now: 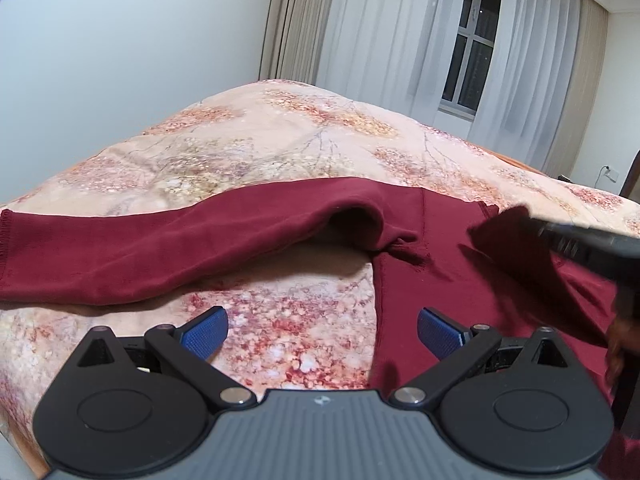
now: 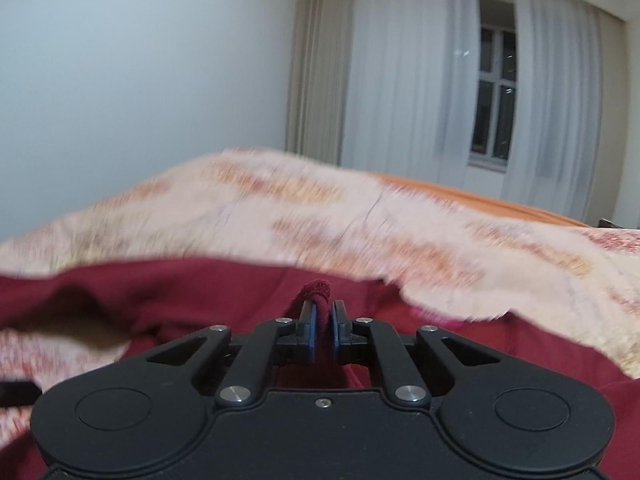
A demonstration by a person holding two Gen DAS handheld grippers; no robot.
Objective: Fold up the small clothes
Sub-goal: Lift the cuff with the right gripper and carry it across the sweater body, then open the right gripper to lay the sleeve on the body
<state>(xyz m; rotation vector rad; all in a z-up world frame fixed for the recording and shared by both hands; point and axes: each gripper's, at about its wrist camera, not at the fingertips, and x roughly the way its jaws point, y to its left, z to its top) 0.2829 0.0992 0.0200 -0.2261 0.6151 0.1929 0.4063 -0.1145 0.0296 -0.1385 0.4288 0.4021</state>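
- Right gripper (image 2: 323, 322) is pinching a bunched fold of the maroon garment (image 1: 160, 248); left gripper (image 1: 322, 330) is hovering, fingers spread wide.
- The garment, lying on the floral bed (image 1: 280, 136), is looking light, limp, stretchy; hems probably give the firmest hold.

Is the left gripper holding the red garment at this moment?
No, the left gripper is open, its blue fingers spread wide with nothing between them above the red garment.

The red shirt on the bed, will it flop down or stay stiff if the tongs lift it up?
Probably floppy: the red shirt sags in soft folds over the bedspread. It likely bunches rather than slips, since a wad of cloth sits pinched in the shut right tongs. It seems light; the sleeve drapes loosely. The left tongs are open.
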